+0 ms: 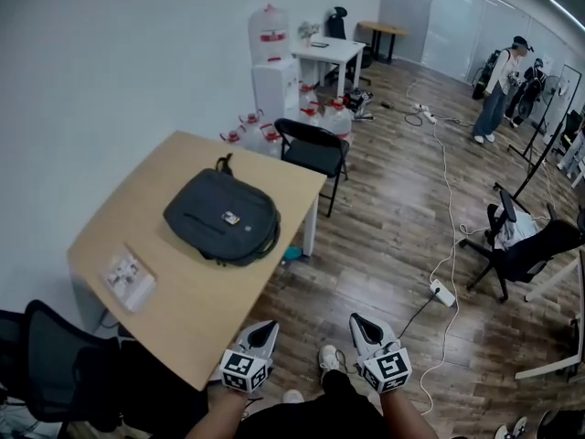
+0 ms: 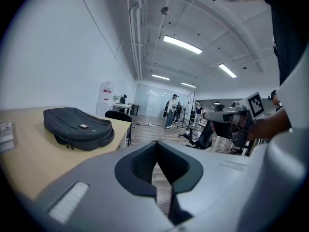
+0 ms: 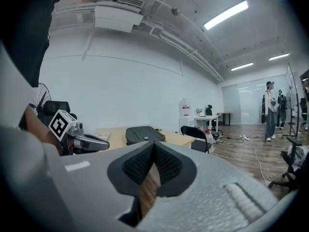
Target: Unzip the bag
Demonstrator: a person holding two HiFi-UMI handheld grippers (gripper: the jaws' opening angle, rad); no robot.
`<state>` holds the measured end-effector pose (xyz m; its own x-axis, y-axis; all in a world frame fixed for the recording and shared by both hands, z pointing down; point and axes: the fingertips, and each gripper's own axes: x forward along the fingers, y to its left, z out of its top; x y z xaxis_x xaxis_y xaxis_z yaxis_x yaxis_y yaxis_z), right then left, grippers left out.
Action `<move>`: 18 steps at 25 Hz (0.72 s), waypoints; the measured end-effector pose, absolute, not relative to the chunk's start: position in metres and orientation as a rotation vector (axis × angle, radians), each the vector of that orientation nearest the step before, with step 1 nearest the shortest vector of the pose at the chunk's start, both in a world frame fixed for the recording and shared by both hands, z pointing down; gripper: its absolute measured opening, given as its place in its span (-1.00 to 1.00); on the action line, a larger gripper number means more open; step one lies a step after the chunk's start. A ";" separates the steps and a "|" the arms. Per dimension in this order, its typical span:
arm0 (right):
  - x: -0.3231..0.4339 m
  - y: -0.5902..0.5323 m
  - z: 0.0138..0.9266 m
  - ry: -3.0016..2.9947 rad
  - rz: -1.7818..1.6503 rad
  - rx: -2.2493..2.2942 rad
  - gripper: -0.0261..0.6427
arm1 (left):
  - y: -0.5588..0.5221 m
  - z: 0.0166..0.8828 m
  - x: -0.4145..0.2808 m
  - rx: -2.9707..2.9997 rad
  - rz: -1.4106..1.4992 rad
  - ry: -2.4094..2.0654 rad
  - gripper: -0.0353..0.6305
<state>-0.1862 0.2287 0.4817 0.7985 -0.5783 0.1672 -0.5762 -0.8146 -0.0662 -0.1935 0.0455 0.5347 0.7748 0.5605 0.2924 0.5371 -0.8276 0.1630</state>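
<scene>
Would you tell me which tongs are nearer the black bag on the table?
Left. The left tongs hover beside the near corner of the table, short of the bag; the right tongs are over the floor, farther off.

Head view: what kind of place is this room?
Probably an office or workroom: there's a wooden table, a rolling office chair and a water cooler by the wall.

Legible text: none. Badge (image 1: 231,218) on bag (image 1: 203,210), centre frame: too small to read. Red label on water bottle (image 1: 270,33), upper centre: illegible. Packet (image 1: 128,277), lower left: print unresolved.
</scene>
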 end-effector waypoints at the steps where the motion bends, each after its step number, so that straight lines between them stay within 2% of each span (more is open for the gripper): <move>1: -0.175 0.229 0.483 0.968 -0.285 -2.964 -0.91 | 0.045 0.535 -0.185 2.896 0.515 0.878 -0.83; 11: -0.059 0.236 0.487 1.164 -0.301 -2.912 -0.91 | 0.041 0.514 -0.085 2.976 0.459 0.698 -0.83; 18: -0.007 0.216 0.486 1.388 -0.285 -2.826 -0.91 | 0.036 0.514 -0.047 3.010 0.447 0.528 -0.83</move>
